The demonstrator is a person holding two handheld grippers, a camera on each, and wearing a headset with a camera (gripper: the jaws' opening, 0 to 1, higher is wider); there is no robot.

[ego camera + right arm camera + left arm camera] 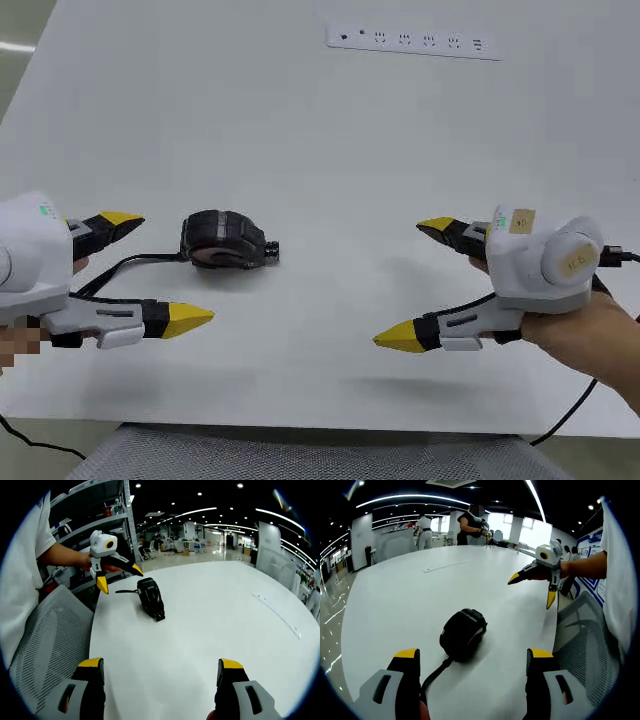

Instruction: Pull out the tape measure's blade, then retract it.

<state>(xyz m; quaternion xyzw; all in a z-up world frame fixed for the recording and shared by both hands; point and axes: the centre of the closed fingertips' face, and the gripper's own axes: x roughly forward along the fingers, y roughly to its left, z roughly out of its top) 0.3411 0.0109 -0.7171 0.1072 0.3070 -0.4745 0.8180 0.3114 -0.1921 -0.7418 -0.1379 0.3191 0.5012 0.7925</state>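
**Tape Measure and Gripper Status**

Item appearance: the tape measure [225, 240] is a compact, rounded black case with a ribbed, rubbery shell. A short black nub projects from its right end in the head view, and a black cord [130, 263] runs from its left end toward the lower left of the frame.

Count: one tape measure, two grippers, one white power strip [412, 41] at the upper right of the head view.

Location: the tape measure lies flat on the white table [330, 130], left of centre in the head view. It sits between the two grippers, near the left gripper [176, 267] and well apart from the right gripper [398, 284].

- Left gripper view: the case lies at centre frame, ahead of the jaws and in line with the gap between them, not touching either.
- Right gripper view: the case lies upper left of centre, far ahead of the jaws and just beside the left gripper.

Jaw state: both grippers have their yellow-tipped jaws spread wide — neither holds anything.
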